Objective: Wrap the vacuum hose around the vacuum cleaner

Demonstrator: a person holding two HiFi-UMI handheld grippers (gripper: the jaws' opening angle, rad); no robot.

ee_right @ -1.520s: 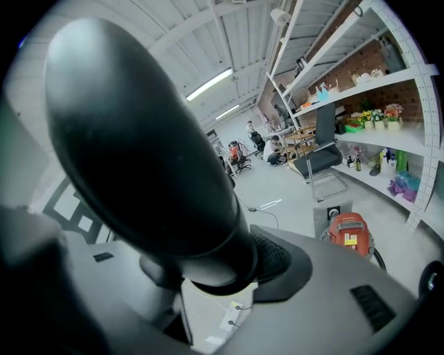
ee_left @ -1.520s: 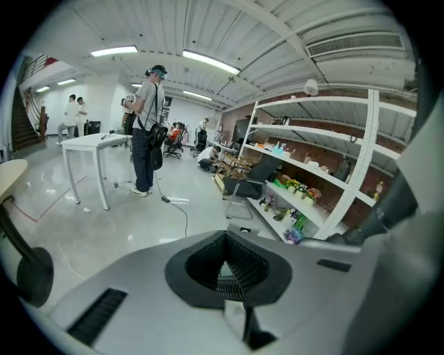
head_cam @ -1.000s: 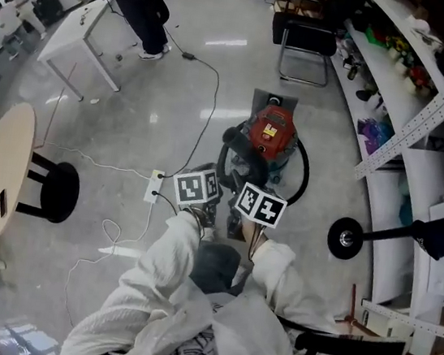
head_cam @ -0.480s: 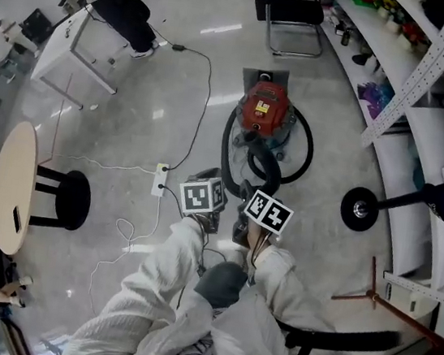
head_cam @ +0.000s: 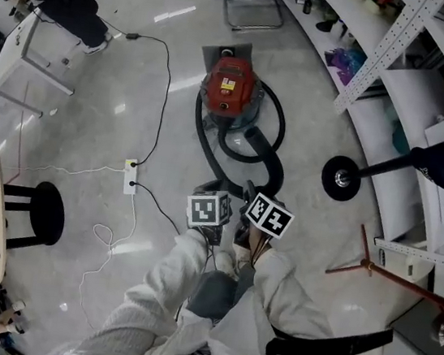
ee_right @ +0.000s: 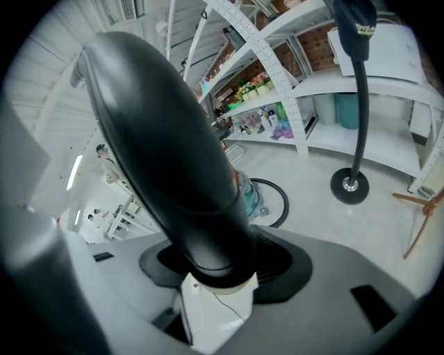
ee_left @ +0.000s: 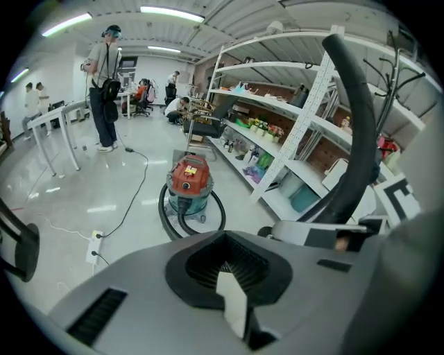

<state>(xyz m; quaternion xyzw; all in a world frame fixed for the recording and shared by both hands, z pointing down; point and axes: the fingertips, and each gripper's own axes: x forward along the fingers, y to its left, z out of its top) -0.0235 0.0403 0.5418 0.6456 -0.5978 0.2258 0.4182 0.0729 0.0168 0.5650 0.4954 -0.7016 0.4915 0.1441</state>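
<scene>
Right gripper [ee_right: 218, 277] clamped on the hose [ee_right: 173, 152]; left gripper [ee_left: 225, 270] pressed together, nothing in it.
Vacuum cleaner [head_cam: 229, 90] stands on the floor [head_cam: 140, 63] ahead of me. The hose loops round its near side and runs up to my right gripper, left one just beside it.

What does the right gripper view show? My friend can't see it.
The right gripper clamps a thick black hose that fills the middle. Behind it are white shelves, a black floor stand and a bit of the vacuum cleaner.
</scene>
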